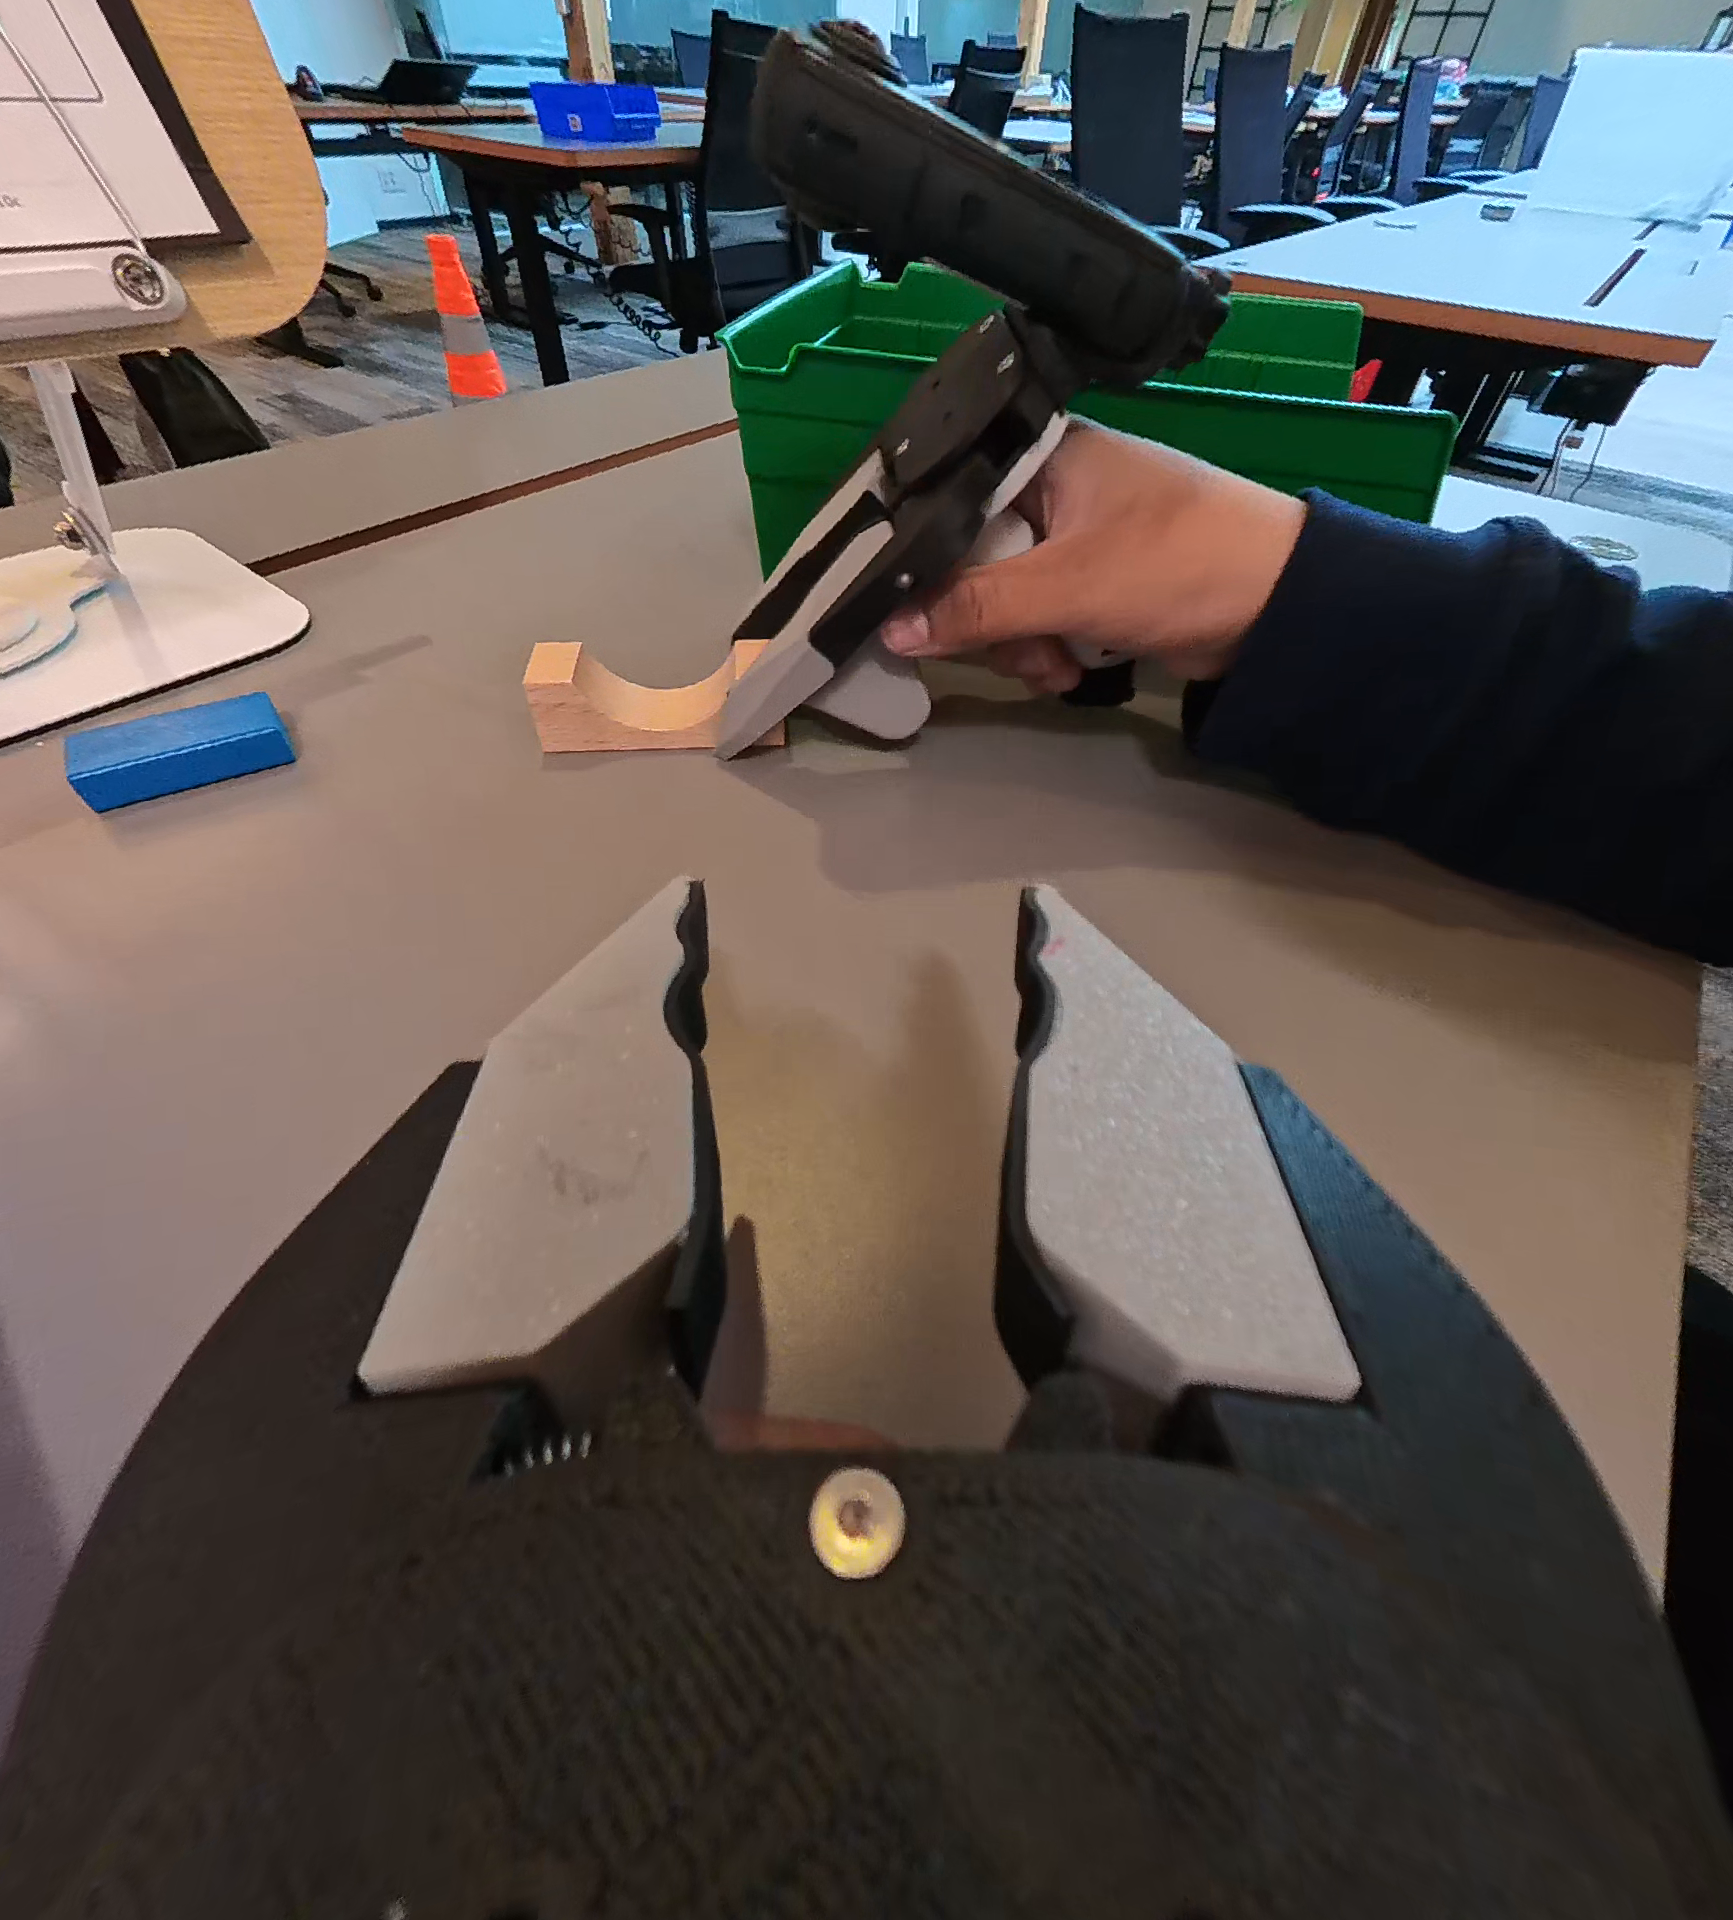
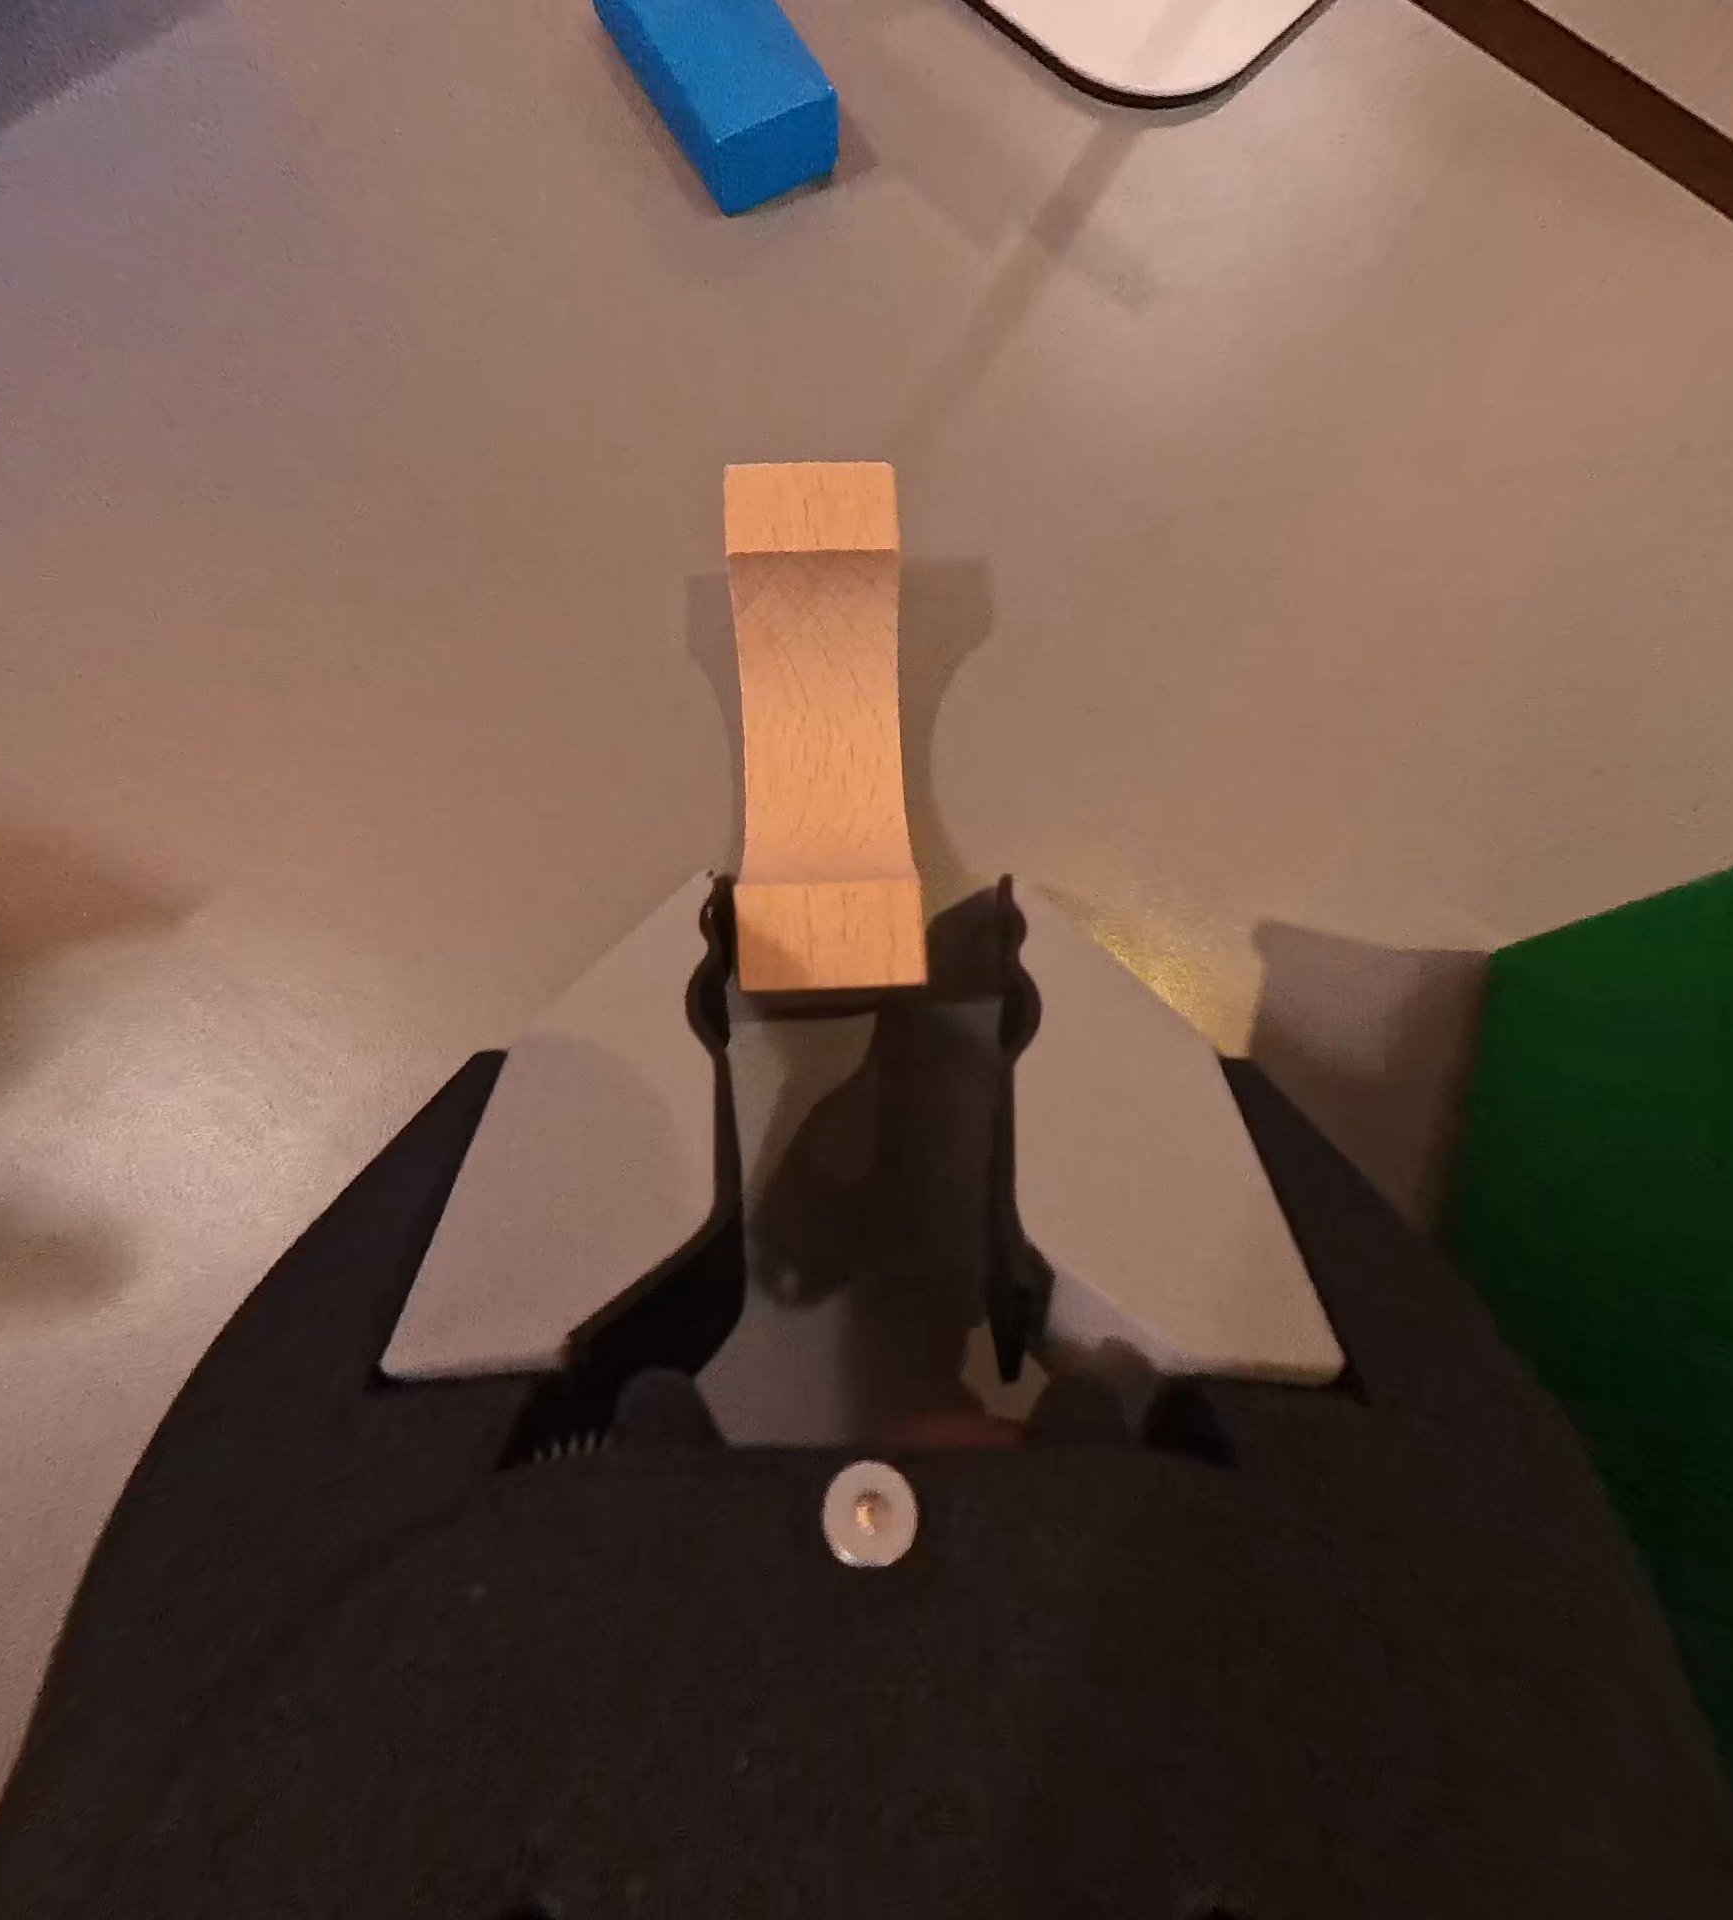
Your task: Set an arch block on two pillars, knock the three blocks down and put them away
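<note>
A natural wood arch block (image 2: 820, 707) lies on the grey table (image 2: 322, 520) with its curved hollow facing up. My right gripper (image 2: 860, 914) is open around the block's near end. The left pad (image 2: 711, 935) is against the wood, and a gap shows between the block and the right pad (image 2: 1009, 935). The left wrist view shows the arch block (image 1: 633, 707) resting on the table with the right gripper (image 1: 748, 727) tilted down at its right end. A blue block (image 1: 178, 750) lies flat to the left; it also shows in the right wrist view (image 2: 727, 94). My left gripper (image 1: 860, 914) is open and empty above the table.
A green bin (image 1: 945, 416) stands behind the right gripper and also shows in the right wrist view (image 2: 1651, 1247). A white stand base (image 1: 166, 623) sits at the far left. A hand and dark sleeve (image 1: 1464, 675) reach in from the right. The table edge (image 1: 1688, 1143) runs along the right.
</note>
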Motion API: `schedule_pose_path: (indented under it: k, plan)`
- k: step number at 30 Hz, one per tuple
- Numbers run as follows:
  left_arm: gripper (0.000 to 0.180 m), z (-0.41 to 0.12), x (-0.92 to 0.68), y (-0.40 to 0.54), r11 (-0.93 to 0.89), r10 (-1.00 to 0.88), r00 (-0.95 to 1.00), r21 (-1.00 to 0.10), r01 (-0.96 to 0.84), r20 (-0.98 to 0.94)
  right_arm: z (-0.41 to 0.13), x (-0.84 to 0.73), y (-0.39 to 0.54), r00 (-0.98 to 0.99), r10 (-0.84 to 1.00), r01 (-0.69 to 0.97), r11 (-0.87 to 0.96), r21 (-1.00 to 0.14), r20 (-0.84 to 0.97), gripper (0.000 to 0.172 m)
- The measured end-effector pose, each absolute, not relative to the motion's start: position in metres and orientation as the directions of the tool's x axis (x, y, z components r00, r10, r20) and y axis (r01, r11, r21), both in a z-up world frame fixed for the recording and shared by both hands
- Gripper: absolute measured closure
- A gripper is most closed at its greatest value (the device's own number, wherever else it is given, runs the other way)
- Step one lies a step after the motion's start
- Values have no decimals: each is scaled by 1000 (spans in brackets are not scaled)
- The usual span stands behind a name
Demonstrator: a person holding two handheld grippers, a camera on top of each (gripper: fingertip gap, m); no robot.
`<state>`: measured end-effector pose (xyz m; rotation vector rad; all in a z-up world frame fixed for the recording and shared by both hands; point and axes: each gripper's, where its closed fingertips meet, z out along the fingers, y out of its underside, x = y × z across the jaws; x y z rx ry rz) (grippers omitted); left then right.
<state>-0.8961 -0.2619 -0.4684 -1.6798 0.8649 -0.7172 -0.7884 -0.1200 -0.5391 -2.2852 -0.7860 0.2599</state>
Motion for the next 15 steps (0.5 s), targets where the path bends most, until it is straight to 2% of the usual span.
schedule_pose_path:
  k: [3, 4, 5, 8, 12, 15]
  plan:
    - [123, -469, -896, -263, -166, -831, 555, -966, -199, 29, -538, -787, -122, 786, 619, 443, -554, -705, 8, 122]
    - [123, -469, -896, -263, -164, -832, 555, -966, -200, 27, -538, -787, -121, 781, 625, 453, -538, -710, 25, 124]
    - [123, -469, -895, -263, -162, -832, 554, -966, -202, 24, -537, -792, -124, 757, 653, 464, -513, -723, 23, 140]
    - [123, -469, -895, -264, -158, -832, 554, -966, -206, 18, -537, -794, -124, 752, 657, 491, -494, -717, 62, 140]
    - [123, -468, -896, -263, -160, -831, 556, -967, -200, 22, -517, -793, -120, 728, 609, 613, -371, -698, 316, 141]
    - [123, -468, -896, -263, -163, -831, 556, -967, -197, 27, -491, -796, -121, 717, 554, 642, -291, -709, 422, 141]
